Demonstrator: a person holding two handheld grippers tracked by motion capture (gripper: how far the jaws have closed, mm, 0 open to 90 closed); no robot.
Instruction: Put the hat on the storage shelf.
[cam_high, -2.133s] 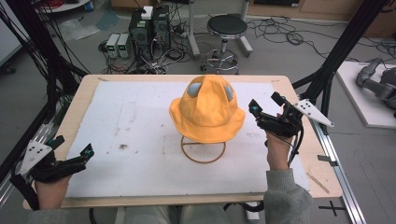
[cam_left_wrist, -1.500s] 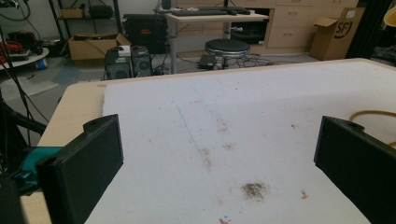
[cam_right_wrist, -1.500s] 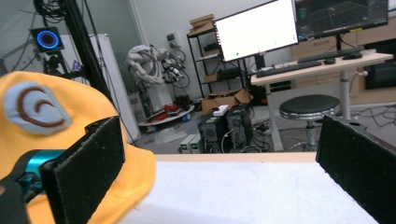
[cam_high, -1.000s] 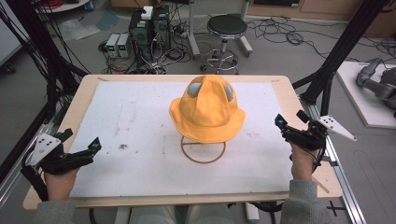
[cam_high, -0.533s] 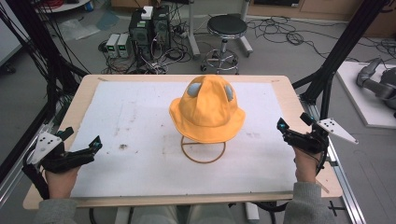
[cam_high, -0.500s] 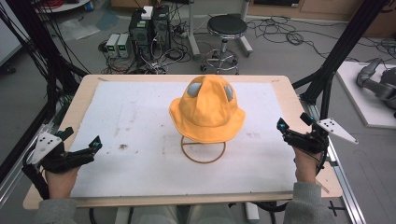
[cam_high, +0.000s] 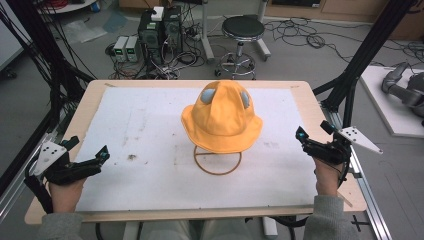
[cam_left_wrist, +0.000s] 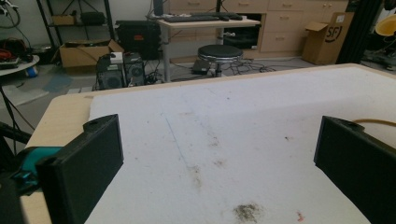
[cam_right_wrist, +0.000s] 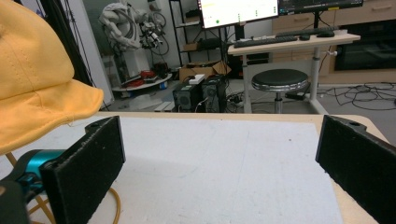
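While both claws stood wide and empty, my left gripper (cam_high: 82, 167) waited at the near left corner and my right gripper (cam_high: 320, 142) at the right edge. Mid-table, the yellow hat (cam_high: 221, 117) sat on its wire stand (cam_high: 217, 161). I judged it soft, light cloth, best pinched at the floppy brim.

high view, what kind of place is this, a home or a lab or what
Most likely a lab or workshop. Computer towers and loose cables sit on the floor behind the table, and black frame struts stand around it.
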